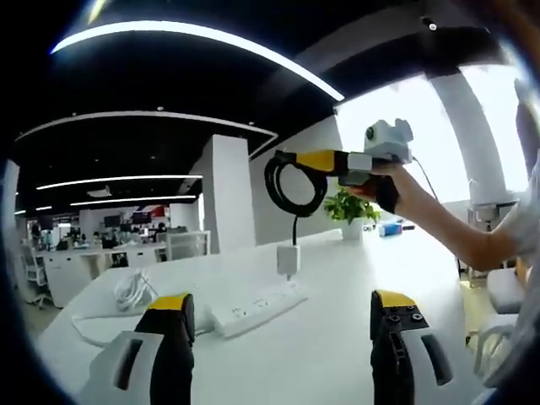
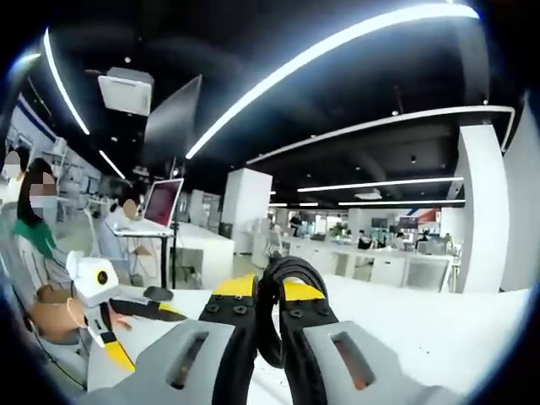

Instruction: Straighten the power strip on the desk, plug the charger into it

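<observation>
My left claw (image 1: 281,325) hovers with its yellow-tipped jaws spread wide and empty above the white desk (image 1: 337,337), where the long white power strip (image 1: 257,309) lies at a slant near the middle, its white cord coiled (image 1: 132,291) toward the desk's left edge. My right claw (image 2: 270,314) is clamped on the coiled black cable (image 1: 291,181) of the small white charger (image 1: 288,259). In the left gripper view the charger hangs from that coil just above the strip's far end.

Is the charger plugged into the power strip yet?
No. The charger hangs above the power strip, dangling by its black cable from the right gripper, which is shut on the cable.
</observation>
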A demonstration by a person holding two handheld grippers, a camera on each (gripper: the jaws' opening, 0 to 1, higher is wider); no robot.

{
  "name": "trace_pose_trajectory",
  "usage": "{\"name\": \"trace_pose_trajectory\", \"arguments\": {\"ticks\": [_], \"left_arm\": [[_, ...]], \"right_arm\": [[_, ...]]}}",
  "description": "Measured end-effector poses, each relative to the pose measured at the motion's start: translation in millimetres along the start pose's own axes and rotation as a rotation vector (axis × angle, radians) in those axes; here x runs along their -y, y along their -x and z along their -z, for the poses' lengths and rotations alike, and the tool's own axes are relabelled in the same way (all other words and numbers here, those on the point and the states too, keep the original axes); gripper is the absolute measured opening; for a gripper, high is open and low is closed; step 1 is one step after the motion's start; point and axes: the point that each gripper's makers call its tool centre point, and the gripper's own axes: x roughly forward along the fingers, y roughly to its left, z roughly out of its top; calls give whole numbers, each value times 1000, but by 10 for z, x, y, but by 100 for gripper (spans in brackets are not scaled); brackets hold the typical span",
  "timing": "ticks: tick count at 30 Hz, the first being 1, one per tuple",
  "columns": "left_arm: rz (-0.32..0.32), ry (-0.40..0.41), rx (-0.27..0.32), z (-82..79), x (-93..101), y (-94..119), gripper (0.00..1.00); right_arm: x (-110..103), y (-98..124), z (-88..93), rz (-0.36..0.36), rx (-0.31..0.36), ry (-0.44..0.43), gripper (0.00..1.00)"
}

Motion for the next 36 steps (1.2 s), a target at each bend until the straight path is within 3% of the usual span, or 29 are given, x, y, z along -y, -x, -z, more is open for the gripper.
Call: {"name": "trace_pose_trajectory", "arguments": {"ticks": [5, 10, 15, 19, 28, 36], "left_arm": [[46, 45, 44, -95, 12, -139, 87], [60, 33, 64, -153, 21, -297, 86], [85, -11, 12, -37, 45, -555, 87], [81, -29, 12, -22, 12, -725, 92], [55, 25, 4, 10, -100, -985, 91], [72, 29, -42, 99, -6, -1180, 91]], "right_arm": [[-8, -4, -8, -3, 4, -2, 6], [-9, -10, 3, -4, 1, -5, 6], [-40, -10, -5, -9, 5, -5, 6], [-58, -5, -13, -12, 7, -7, 6], [-90, 2, -45, -13, 12, -8, 6], [-148, -18, -82, -23, 20, -10, 6]]}}
